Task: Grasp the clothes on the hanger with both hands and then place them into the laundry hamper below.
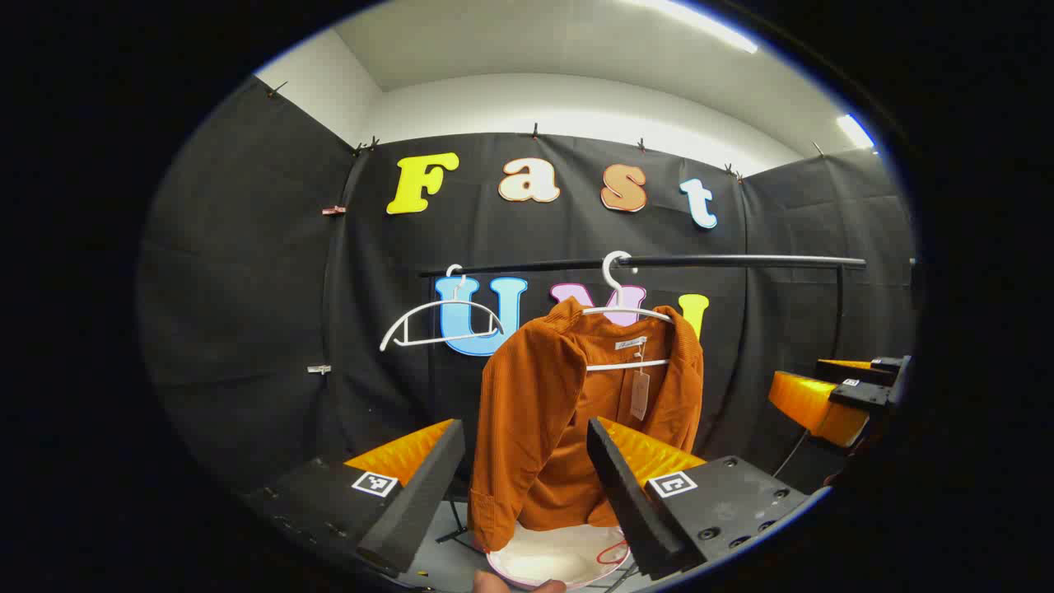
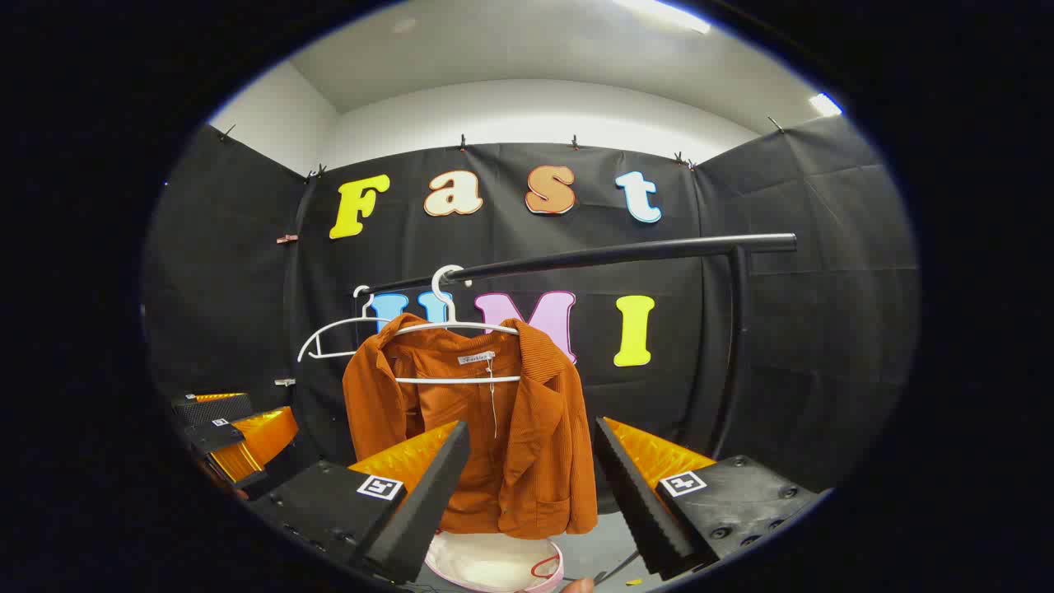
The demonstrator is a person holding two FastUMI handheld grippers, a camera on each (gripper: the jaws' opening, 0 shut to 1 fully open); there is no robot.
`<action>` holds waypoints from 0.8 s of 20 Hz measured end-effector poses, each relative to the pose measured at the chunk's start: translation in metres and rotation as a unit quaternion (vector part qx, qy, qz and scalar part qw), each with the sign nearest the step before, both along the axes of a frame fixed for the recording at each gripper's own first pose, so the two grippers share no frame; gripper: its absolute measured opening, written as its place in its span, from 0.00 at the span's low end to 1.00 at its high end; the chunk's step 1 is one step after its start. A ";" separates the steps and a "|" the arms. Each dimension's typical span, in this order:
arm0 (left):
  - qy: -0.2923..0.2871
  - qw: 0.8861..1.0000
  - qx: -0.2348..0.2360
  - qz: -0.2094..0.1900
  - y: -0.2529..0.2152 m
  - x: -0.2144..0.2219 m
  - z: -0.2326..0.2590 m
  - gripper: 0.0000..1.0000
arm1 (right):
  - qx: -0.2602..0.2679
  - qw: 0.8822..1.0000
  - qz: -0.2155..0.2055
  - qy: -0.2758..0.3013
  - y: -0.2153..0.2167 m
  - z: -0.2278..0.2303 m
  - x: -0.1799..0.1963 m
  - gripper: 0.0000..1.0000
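An orange-brown corduroy jacket (image 1: 568, 420) (image 2: 494, 428) hangs on a white hanger (image 1: 626, 317) (image 2: 457, 329) from a black rail (image 1: 725, 261) (image 2: 626, 251). Below it stands a round white laundry hamper (image 1: 560, 556) (image 2: 494, 564) with a pink rim. My left gripper (image 1: 519, 494) is open, short of the jacket, nothing between its fingers. My right gripper (image 2: 527, 494) is open too, also in front of the jacket and apart from it. The right gripper (image 1: 848, 395) appears at the right edge of the left gripper view, and the left gripper (image 2: 230, 436) at the left edge of the right gripper view.
A second, bare white hanger (image 1: 440, 317) (image 2: 333, 333) hangs on the rail left of the jacket. The rail's black upright (image 2: 733, 346) stands at the right. A paper tag (image 1: 640, 394) dangles inside the jacket's collar. Grey floor (image 1: 449, 564) surrounds the hamper.
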State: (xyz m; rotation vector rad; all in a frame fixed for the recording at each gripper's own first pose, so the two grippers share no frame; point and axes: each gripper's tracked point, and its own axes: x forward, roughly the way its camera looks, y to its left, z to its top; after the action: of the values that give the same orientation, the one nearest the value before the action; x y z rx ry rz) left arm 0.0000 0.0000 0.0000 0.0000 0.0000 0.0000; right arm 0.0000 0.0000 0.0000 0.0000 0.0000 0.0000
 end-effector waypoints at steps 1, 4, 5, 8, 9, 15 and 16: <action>0.000 1.000 0.006 0.005 0.002 0.002 0.000 0.95 | 0.001 1.000 -0.001 0.000 -0.001 0.001 0.002 0.97; -0.006 0.999 0.034 0.016 0.006 0.007 0.004 0.95 | 0.002 1.000 -0.001 0.001 -0.003 0.001 0.008 0.97; -0.011 0.999 0.041 0.017 0.005 0.008 0.007 0.95 | 0.000 1.000 -0.002 0.001 -0.003 0.001 0.009 0.97; -0.017 0.999 0.043 0.012 -0.002 0.011 0.013 0.92 | -0.004 1.000 -0.001 0.001 -0.005 0.001 0.011 0.97; -0.016 0.999 0.039 0.009 -0.005 0.012 0.013 0.92 | -0.004 1.000 0.000 0.001 -0.005 0.002 0.011 0.97; -0.015 0.999 0.033 0.005 -0.012 0.014 0.015 0.94 | -0.004 1.000 -0.001 0.005 -0.012 -0.001 0.013 0.97; -0.015 0.999 0.031 0.005 -0.013 0.014 0.015 0.92 | -0.004 1.000 -0.001 0.006 -0.013 -0.001 0.013 0.97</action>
State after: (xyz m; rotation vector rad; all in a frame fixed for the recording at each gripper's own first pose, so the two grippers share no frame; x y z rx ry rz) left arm 0.0140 -0.0128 0.0146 0.0615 -0.0291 0.0094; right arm 0.0130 -0.0126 -0.0012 -0.0082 0.0117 -0.0013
